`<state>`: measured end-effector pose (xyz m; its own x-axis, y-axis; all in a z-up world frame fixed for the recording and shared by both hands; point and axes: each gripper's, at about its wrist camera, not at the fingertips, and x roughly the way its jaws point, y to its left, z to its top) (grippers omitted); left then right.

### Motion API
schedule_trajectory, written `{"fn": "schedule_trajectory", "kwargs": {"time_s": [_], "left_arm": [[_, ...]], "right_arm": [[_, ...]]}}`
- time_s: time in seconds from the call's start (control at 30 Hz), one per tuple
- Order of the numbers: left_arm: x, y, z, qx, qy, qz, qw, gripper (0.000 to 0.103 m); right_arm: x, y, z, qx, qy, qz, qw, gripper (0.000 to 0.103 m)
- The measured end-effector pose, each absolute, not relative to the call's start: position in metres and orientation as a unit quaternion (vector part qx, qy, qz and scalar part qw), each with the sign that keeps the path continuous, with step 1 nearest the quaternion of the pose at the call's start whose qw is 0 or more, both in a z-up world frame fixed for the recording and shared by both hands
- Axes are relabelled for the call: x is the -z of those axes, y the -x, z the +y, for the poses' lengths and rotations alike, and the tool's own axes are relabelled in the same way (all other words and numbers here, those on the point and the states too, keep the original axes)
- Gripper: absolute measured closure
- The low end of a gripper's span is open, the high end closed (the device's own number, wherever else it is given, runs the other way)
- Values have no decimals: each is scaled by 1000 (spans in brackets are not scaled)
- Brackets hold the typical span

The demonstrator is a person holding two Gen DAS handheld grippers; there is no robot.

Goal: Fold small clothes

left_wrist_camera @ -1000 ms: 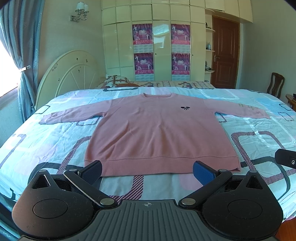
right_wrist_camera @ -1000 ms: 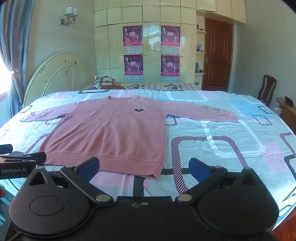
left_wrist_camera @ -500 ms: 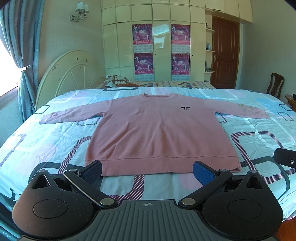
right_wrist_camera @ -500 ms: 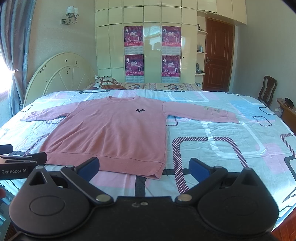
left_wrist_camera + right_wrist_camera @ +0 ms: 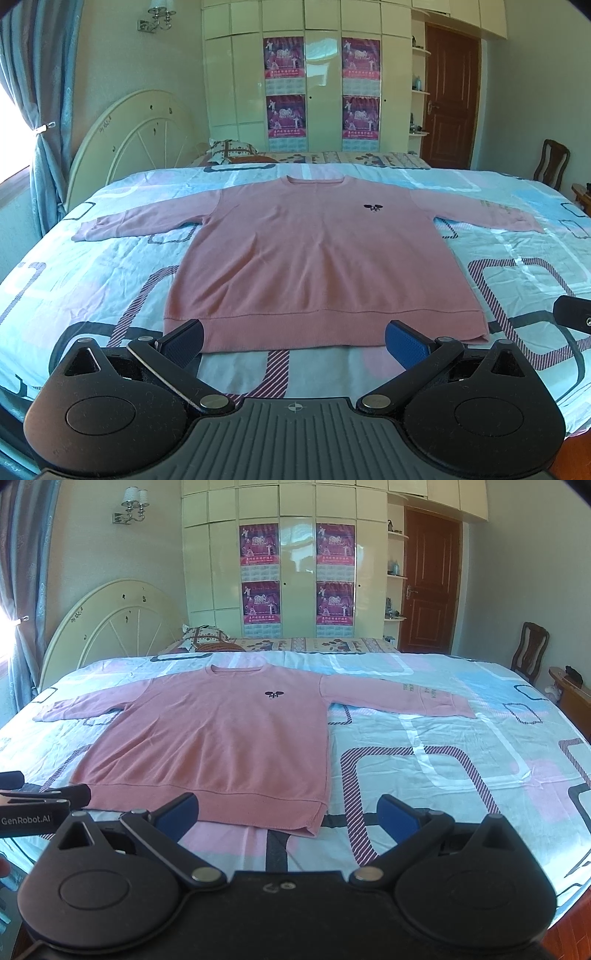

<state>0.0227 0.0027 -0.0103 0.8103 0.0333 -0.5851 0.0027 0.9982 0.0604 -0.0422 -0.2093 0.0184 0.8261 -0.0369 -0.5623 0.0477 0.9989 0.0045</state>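
A pink long-sleeved sweatshirt (image 5: 314,258) lies flat on the bed, front up, both sleeves spread out to the sides, hem nearest me. It also shows in the right wrist view (image 5: 221,738). My left gripper (image 5: 293,338) is open and empty, hovering just in front of the hem's middle. My right gripper (image 5: 288,810) is open and empty, in front of the hem's right corner. Each gripper's edge shows in the other's view.
The bed (image 5: 92,295) has a patterned blue, pink and white cover. A cream headboard (image 5: 140,140) and pillow (image 5: 231,149) stand at the far left. A wardrobe with posters (image 5: 321,88), a brown door (image 5: 448,96) and a wooden chair (image 5: 552,162) stand behind.
The right gripper has tilted slightly upward and edged closer to the hem. The left gripper has barely moved. The sweatshirt has not moved.
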Motion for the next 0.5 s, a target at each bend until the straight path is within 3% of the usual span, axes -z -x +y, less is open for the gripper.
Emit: {"fn": "schedule_trajectory", "kwargs": {"time_s": [0.5], "left_arm": [[3, -139, 21, 46, 12, 274, 961, 0]], "right_arm": [[-21, -64, -211, 58, -18, 274, 960, 0]]}}
